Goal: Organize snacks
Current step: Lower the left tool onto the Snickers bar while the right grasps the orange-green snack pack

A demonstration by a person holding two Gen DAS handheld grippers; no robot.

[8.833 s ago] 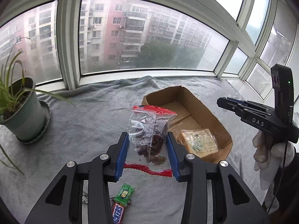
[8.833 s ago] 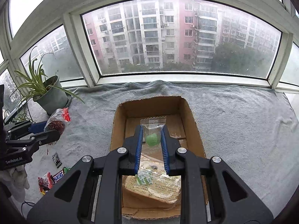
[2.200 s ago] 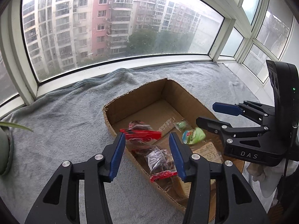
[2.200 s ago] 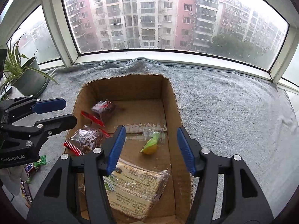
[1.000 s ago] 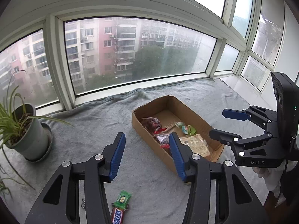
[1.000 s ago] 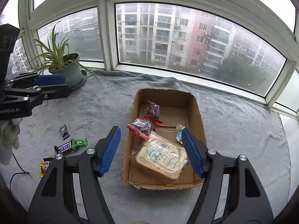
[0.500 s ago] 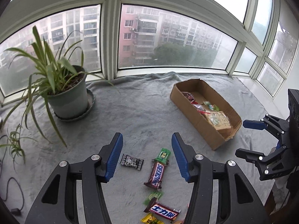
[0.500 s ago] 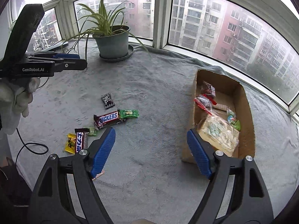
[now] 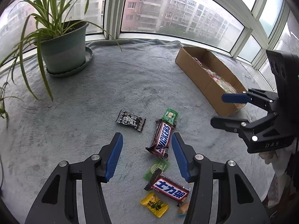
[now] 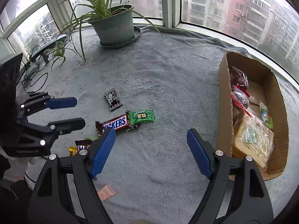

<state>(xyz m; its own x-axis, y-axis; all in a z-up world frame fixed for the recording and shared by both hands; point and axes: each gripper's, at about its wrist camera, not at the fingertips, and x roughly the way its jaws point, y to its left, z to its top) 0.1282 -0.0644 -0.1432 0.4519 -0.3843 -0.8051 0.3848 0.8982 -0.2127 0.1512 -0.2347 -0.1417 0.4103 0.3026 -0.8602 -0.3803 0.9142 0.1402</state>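
I am hovering my left claw (image 9: 146,155), released and empty, over the loose snacks on the grey blanket, lining up on the Snickers bar (image 9: 163,140) lying just ahead between its blue fingers. My right claw (image 10: 150,154) is hanging wide open and empty too, between the candy and the cardboard box (image 10: 225,97). I judge the next move is lowering onto the bar without catching the green candy (image 9: 169,114) touching its far end. There is open blanket towards the box, well apart from the plant pot (image 9: 62,53).
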